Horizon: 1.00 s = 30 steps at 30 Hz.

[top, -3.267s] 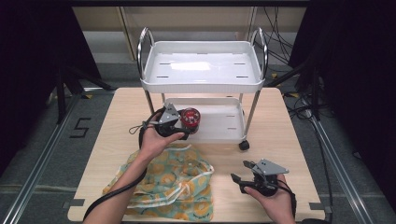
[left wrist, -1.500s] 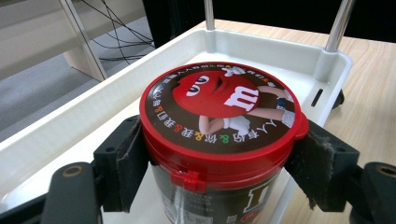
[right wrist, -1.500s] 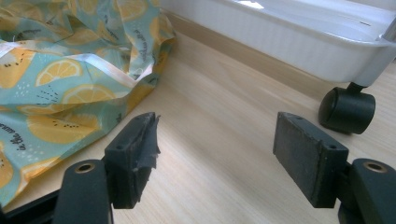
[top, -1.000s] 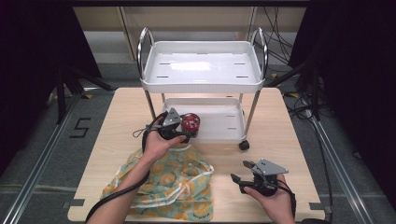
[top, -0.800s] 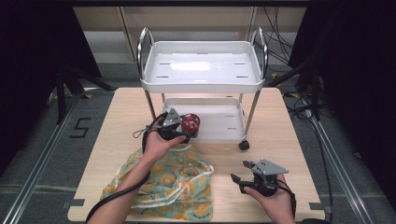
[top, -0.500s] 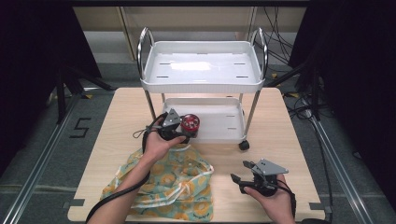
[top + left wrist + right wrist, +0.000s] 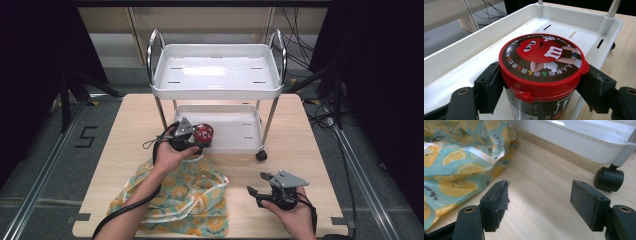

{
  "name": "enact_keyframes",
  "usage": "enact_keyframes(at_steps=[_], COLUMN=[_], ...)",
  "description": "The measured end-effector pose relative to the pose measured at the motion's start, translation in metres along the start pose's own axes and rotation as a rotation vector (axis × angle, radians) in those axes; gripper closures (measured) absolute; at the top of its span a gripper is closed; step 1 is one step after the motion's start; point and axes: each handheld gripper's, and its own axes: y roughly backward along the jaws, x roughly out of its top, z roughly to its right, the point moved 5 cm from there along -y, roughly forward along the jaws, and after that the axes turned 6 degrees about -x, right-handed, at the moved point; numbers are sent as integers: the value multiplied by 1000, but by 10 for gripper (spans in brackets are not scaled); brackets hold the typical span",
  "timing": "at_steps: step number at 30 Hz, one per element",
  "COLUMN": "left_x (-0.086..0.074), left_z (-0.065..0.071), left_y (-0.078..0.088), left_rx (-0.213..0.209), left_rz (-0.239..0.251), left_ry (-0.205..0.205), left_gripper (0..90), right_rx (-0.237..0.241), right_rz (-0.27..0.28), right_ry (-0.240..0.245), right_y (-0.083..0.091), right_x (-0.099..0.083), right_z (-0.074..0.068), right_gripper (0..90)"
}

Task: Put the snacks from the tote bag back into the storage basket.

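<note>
Left tongs [image 7: 192, 142], clamped on the candy tub [image 7: 203, 133], have barely shifted, holding it over the cart's lower tray [image 7: 235, 127] at its 9 o'clock edge, awaiting lowering and release; right tongs [image 7: 263, 186] idle, wide open and empty, above the counter [image 7: 300, 145].

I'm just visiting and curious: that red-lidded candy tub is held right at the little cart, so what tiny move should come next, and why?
Probably lower it a little onto the lower tray, then open the jaws. The left hand-held gripper clamps the candy tub on both sides just under its lid, and the tub sits over the tray's near corner, so little remains except setting it down. The right hand-held gripper waits open by the lemon-print bag.
</note>
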Motion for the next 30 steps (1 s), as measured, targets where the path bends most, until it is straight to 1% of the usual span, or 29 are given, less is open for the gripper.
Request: enact_keyframes(at_steps=[1,2,3,4,5,6,9,12,13,14,20,21,23,24,25,26,27,29,30], left_x=[-1,-2,-3,-3,-2,-1,-1,-2,-2,-3,-5,-5,-5,-5,-5,-5,-5,-5,-5], left_z=[-1,1,1,1,-2,-1,1,0,1,2,1,1,2,2,2,3,3,4,4], left_y=[1,0,0,0,1,1,0,0,0,-1,-1,-1,-1,-1,-1,-1,-1,0,0], left_rx=[3,2,1,-1,4,1,-3,-2,-4,-2,-3,-3,-10,-11,-12,-13,-14,-14,-14], left_rz=[-16,-6,-6,-6,-11,-11,-9,-11,-10,-7,-4,-4,1,1,0,-3,-10,-13,-10], left_ry=[-12,33,33,28,-14,-16,-4,-4,13,40,48,51,67,71,72,73,66,71,77], left_gripper=[252,252,252,252,252,252,252,252,252,252,250,249,248,248,248,247,246,242,234], right_rx=[0,0,0,0,2,3,0,-1,0,1,1,3,2,2,4,11,14,17,8], right_rz=[0,0,0,0,2,2,1,-1,-1,1,-3,-11,-5,-8,-8,-10,-14,-20,-5], right_ry=[0,1,0,1,0,-1,3,3,2,2,2,-21,-3,-11,-14,2,-1,-6,3], right_y=[0,0,0,0,0,0,0,0,0,0,0,0,0,0,0,0,0,0,-1], right_x=[0,0,0,0,0,0,0,0,0,0,0,-1,0,-1,-1,0,-1,-1,0], right_z=[0,0,0,0,0,0,0,0,0,0,-1,-3,-1,-2,-2,-1,-1,-2,-1], right_gripper=[314,314,314,314,314,314,314,314,314,314,313,313,313,313,313,313,313,313,313])
